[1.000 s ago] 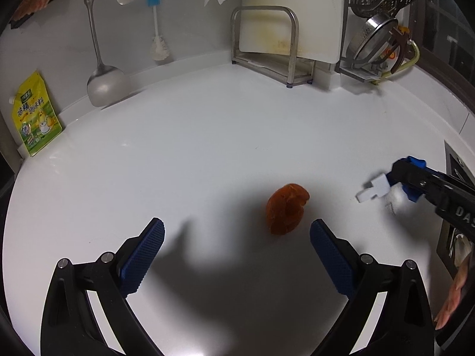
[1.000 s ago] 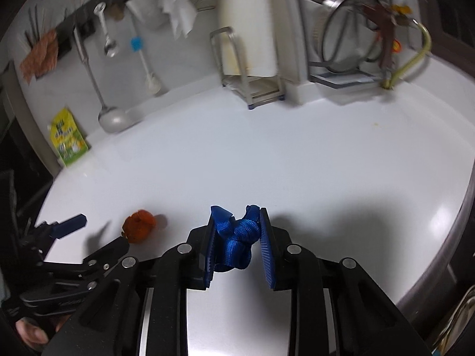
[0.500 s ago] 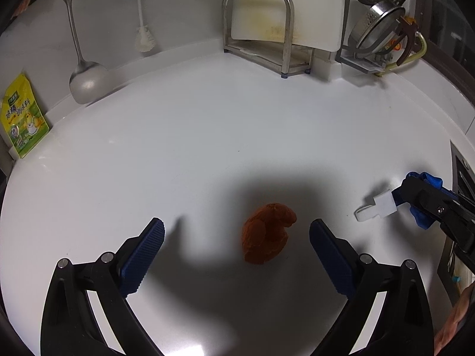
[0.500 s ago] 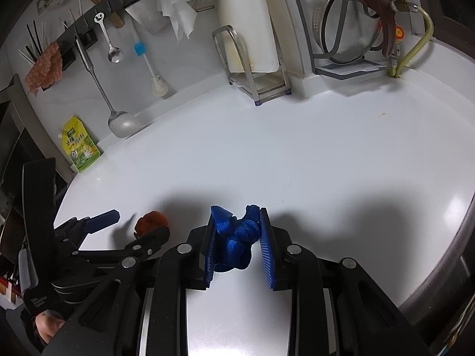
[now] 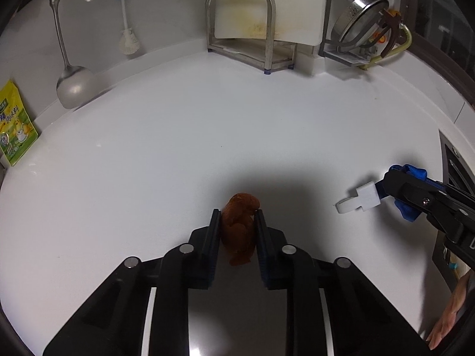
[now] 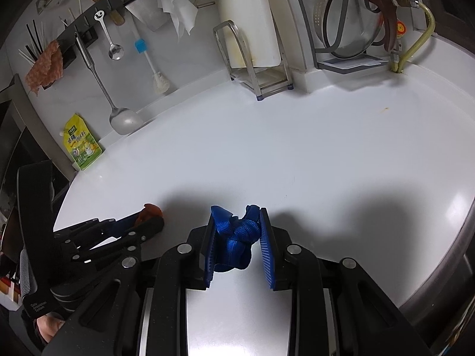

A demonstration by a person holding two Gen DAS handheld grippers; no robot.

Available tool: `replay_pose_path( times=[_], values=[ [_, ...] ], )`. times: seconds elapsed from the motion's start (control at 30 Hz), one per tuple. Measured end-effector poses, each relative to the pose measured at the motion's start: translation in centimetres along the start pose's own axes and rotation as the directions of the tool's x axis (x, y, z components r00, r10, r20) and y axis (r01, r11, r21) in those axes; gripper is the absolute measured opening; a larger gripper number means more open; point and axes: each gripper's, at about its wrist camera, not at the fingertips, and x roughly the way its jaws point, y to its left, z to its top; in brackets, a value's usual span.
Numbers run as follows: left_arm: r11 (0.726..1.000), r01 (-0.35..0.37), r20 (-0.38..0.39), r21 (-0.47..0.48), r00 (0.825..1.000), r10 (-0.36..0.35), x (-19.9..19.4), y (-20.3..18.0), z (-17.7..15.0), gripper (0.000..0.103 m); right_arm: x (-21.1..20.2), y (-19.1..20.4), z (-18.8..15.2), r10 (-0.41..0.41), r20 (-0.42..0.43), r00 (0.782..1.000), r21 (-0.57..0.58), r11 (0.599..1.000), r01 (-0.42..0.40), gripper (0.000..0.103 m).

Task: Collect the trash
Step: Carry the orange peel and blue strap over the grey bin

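My left gripper is shut on a crumpled orange-brown scrap at the white counter; the scrap also shows in the right wrist view, pinched in the left gripper. My right gripper is shut on a bunched blue strap, held above the counter. In the left wrist view the right gripper is at the right with the blue strap in it and a white tab sticking out at its tip.
At the back wall stand a cutting board in a metal rack, a strainer rack, a hanging ladle, a brush and a yellow-green pouch. A sink rim runs along the right.
My left gripper has moved forward over the orange-brown scrap and its jaws have closed on it. The right gripper still holds the blue strap.
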Motion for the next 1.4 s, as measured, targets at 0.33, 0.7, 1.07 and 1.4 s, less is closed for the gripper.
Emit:
replay_pose_path(
  times=[0.33, 0.7, 1.07, 1.4],
  values=[
    [0.999, 0.004, 0.079, -0.036, 0.997, -0.001, -5.2, 1.3, -2.8, 0.020, -2.3, 1.0, -1.6, -0.025, 0.029, 0.999, -0.027, 0.999, 0.026, 0.025],
    [0.999, -0.030, 0.151, -0.011, 0.988, 0.032, -13.0, 0.7, -9.1, 0.020, -9.0, 4.8, -10.1, -0.061, 0.050, 0.997, -0.049, 0.997, 0.064, 0.025],
    [0.999, -0.029, 0.117, -0.016, 0.993, 0.031, -16.8, 0.0, -17.4, 0.020, -14.6, 8.4, -19.5, -0.091, 0.042, 0.995, 0.029, 0.996, 0.090, 0.025],
    [1.000, -0.022, 0.077, -0.009, 0.997, 0.022, -18.0, -1.2, -23.0, 0.020, -15.7, 9.4, -26.4, -0.121, 0.003, 0.993, 0.033, 0.992, 0.120, 0.025]
  ],
)
